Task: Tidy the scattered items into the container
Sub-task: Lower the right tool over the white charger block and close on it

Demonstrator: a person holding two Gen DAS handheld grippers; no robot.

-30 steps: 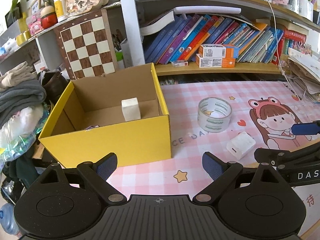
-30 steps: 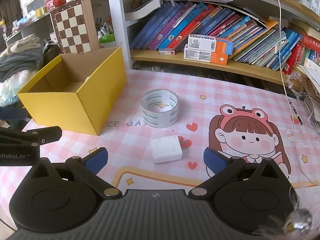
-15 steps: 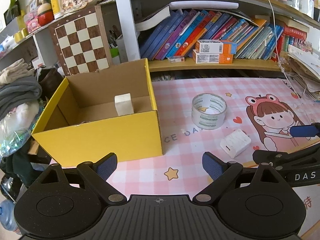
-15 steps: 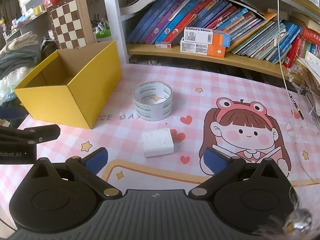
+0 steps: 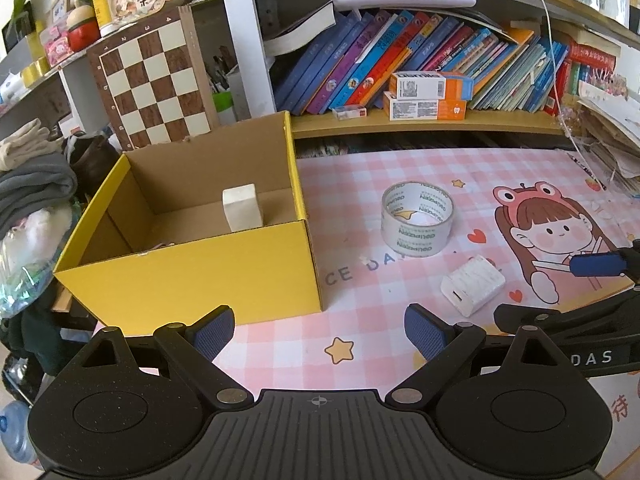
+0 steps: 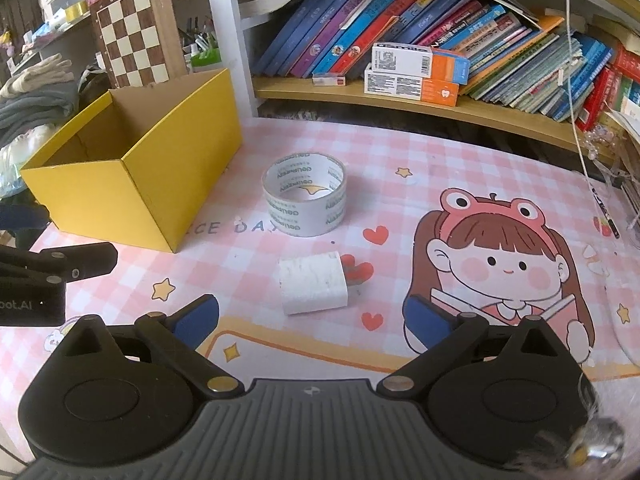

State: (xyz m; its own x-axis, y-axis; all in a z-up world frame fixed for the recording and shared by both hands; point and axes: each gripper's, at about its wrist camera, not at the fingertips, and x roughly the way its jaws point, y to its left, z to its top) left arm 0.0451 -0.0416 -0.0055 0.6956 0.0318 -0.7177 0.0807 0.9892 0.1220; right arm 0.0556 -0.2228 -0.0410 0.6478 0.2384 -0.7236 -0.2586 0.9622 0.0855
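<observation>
Charger (image 6: 312, 283) lies flat, long axis left-right, prongs pointing right, before right gripper (image 6: 312, 320); both grippers' jaws apart, empty.

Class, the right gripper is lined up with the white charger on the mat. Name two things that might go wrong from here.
1. The white charger lies tilted between the open right gripper fingers, so closing may twist it or push it away.
2. The tape roll sits just beyond it, between charger and yellow box; a low carry might knock it.
</observation>
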